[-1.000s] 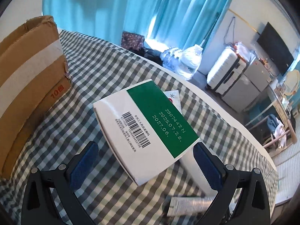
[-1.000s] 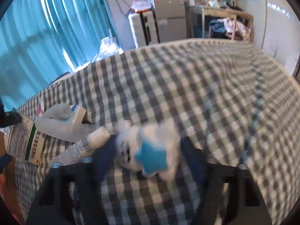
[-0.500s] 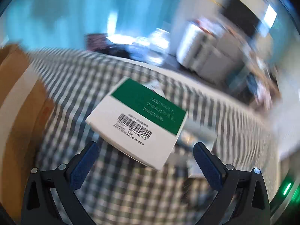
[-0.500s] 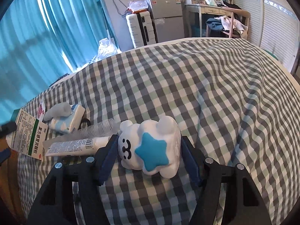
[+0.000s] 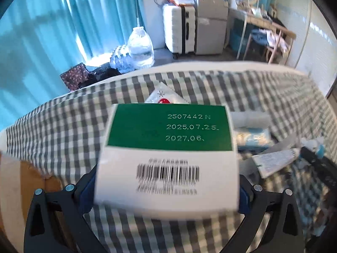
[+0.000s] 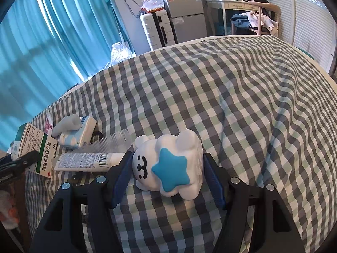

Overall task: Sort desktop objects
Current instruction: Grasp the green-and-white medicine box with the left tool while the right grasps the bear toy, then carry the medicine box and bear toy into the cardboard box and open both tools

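Note:
A white carton with a green panel and a barcode, the medicine box [image 5: 168, 154], fills the gap of my left gripper [image 5: 166, 191]. Its fingers straddle the box at the same wide spread as before, so I read it as open. The same box [image 6: 35, 147] shows at the left edge of the right wrist view. There my right gripper [image 6: 168, 175] is shut on a white bear toy [image 6: 168, 164] with a blue star, a pad against each side. The toy rests on the checked cloth [image 6: 231, 105].
Left of the toy lie a white tube [image 6: 88, 161], a clear comb [image 6: 111, 142], a blue-white pack [image 6: 78, 133] and a red-white sachet [image 6: 48, 124]. A cardboard box [image 5: 21, 179] stands at the lower left of the left wrist view. The cloth's far edge drops toward a suitcase and water bottles.
The left wrist view has rolled and moved in, so the medicine box now sits square between the fingers instead of askew ahead of them. The right gripper and the toy kept still.

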{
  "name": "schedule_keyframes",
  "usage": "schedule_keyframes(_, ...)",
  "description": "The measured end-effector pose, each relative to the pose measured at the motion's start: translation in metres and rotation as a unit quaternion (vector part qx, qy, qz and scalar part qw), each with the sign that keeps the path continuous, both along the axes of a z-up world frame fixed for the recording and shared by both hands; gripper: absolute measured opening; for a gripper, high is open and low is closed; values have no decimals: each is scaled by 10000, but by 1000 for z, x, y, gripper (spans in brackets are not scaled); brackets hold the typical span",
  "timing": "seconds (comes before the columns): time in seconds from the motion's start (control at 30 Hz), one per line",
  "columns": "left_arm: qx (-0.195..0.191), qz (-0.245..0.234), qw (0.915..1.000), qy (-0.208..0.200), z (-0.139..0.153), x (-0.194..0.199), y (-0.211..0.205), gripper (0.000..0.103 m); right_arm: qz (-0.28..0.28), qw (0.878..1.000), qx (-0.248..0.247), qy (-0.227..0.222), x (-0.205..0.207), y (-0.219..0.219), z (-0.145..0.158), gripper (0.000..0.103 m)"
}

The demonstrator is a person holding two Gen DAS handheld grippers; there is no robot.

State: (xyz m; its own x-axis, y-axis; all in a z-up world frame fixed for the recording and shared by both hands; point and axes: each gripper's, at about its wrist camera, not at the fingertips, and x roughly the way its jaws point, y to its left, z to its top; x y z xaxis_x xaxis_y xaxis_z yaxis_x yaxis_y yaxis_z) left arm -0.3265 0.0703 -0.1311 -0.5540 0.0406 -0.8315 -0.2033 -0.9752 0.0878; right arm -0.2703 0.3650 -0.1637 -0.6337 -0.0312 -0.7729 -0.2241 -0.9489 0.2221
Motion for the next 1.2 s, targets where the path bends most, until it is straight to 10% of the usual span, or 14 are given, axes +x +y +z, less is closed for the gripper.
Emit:
schedule_keyframes(0.53,625,439,9969,191,35,67,-21,94,97,9994,228,260,37,-20,35,65)
schedule_keyframes(1.2,1028,342,9850,1346,219,205,-105,94,1386,9815,24,1319,187,-166,201,65)
